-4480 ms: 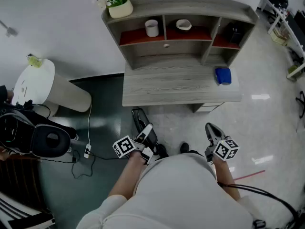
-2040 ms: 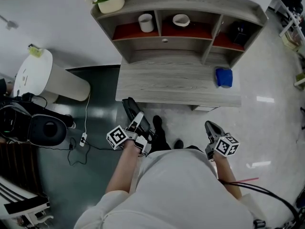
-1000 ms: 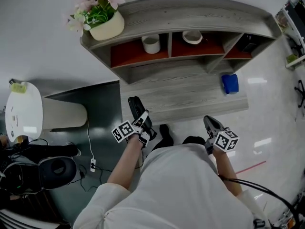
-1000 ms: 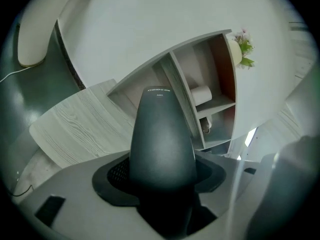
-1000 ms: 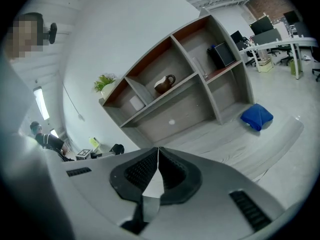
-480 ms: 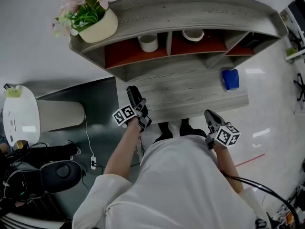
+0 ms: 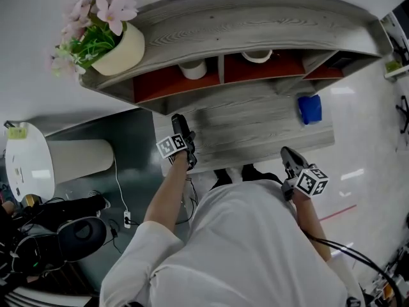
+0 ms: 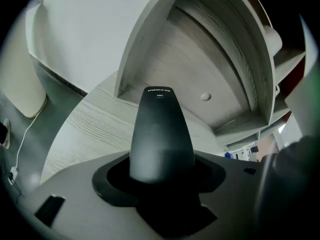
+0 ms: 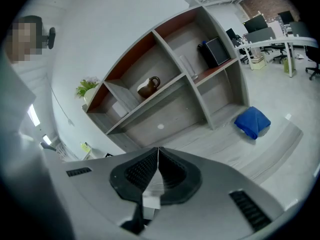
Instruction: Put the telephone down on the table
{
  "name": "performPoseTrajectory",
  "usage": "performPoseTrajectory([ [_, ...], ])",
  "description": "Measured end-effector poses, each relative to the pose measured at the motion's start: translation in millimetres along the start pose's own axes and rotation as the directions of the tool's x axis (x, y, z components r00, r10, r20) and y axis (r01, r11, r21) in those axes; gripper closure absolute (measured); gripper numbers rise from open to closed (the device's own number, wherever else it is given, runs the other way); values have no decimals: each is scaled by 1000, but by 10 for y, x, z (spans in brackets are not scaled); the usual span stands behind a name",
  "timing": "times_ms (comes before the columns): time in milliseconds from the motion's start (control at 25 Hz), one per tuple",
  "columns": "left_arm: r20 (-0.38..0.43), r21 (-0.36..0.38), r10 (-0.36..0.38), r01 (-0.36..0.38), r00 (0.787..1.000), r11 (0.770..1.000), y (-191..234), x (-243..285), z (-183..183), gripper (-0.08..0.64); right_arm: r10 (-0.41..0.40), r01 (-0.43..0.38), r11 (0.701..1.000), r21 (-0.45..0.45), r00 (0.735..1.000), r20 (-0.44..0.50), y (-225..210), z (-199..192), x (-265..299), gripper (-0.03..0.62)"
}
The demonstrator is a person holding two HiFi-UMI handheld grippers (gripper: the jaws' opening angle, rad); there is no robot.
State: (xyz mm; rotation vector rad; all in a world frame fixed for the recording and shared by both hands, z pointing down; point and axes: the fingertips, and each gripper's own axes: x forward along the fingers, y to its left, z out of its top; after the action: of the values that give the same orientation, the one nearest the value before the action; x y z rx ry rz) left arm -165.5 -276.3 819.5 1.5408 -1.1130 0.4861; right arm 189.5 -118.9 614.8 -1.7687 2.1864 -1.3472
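One slim, matte-black telephone (image 8: 161, 134) sits clamped in the left tool (image 7: 184, 147); right tool (image 9: 156, 171) closed, empty.

The head camera looks steeply down over the table (image 7: 255, 132); each gripper camera rides low and close, facing the shelves (image 9: 175, 84). All three share that tabletop.

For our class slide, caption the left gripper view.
Left gripper, shut on the black telephone, facing the grey table and shelf.

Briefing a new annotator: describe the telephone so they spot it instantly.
Find the grey desk with the shelf unit. At its left end, the left gripper clamps the telephone: a black tapered handset, unlike the blue cloth at the right end.
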Motion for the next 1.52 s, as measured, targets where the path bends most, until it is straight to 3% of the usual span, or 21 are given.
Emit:
performPoseTrajectory([
  [360,-80,98,89,-81,993,992,-32,443,188,272,-21,21,1000,11,999,-26,-134,159,134,574],
  [680,-113,193,174,-150,978,970,-42,742,367,272,-43,44,999,11,997,-71,-173,151,199,574],
  [1040,-117,198,241,-216,963,956,34,917,337,270,-56,58,998,13,994,-89,-231,195,250,574],
  [1360,-147,288,339,-288,929,913,135,1013,250,265,-58,60,998,15,991,-123,-264,126,305,574],
  [1520,-114,307,314,-267,942,913,69,1078,275,264,-53,56,998,16,990,-133,-244,108,314,574],
])
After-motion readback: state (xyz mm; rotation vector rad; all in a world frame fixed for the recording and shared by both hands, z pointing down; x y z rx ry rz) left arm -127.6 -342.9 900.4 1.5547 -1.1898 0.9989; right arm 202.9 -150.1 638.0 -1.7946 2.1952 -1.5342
